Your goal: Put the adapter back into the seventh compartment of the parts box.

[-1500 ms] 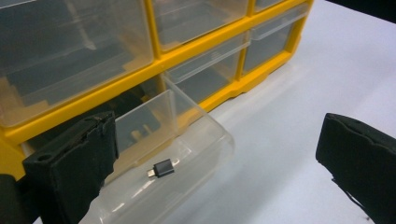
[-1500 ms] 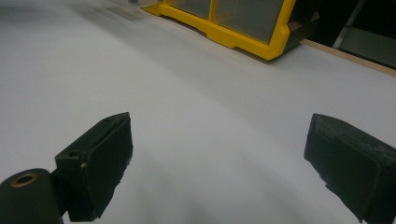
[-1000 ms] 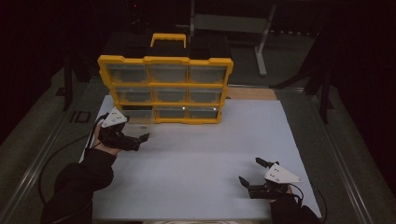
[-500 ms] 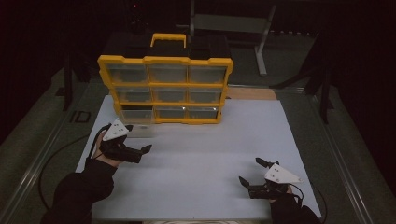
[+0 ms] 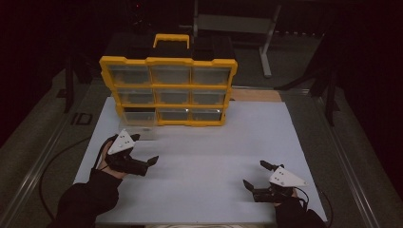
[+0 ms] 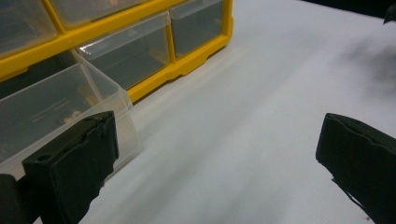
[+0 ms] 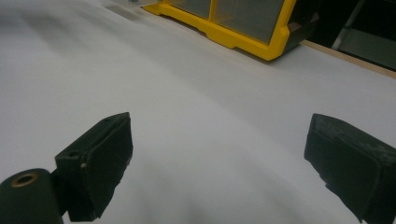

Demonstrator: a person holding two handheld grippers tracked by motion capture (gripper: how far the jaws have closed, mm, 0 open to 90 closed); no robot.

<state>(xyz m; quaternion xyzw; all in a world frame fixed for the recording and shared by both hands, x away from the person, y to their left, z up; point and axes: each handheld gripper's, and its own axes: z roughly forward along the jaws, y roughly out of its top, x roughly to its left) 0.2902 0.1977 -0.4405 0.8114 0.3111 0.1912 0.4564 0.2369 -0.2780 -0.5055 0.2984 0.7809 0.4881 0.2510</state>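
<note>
A yellow organizer [image 5: 167, 90] with several clear drawers stands at the back of the white table [image 5: 214, 142]. Its bottom-left drawer [image 5: 138, 129] is pulled out onto the table. My left gripper [image 5: 144, 149] hovers just in front of that drawer, open, with nothing between its fingers. In the left gripper view the pulled-out drawer [image 6: 60, 107] sits behind the left jaw and the organizer [image 6: 187, 65] lies beyond; the left gripper [image 6: 219, 140] is wide open. My right gripper [image 5: 254, 174] rests open near the front right; in its own view the right gripper [image 7: 219, 140] faces bare table, with the organizer [image 7: 243, 35] far off.
A black carry handle framed in yellow [image 5: 171, 40] tops the organizer. A grey metal stand [image 5: 237, 23] is behind the table. A cable [image 5: 57, 161] trails off the table's left edge. White surface stretches between the two grippers.
My left gripper has drawn back from the pulled-out drawer toward the near edge of the table. The right gripper has stayed where it was.
</note>
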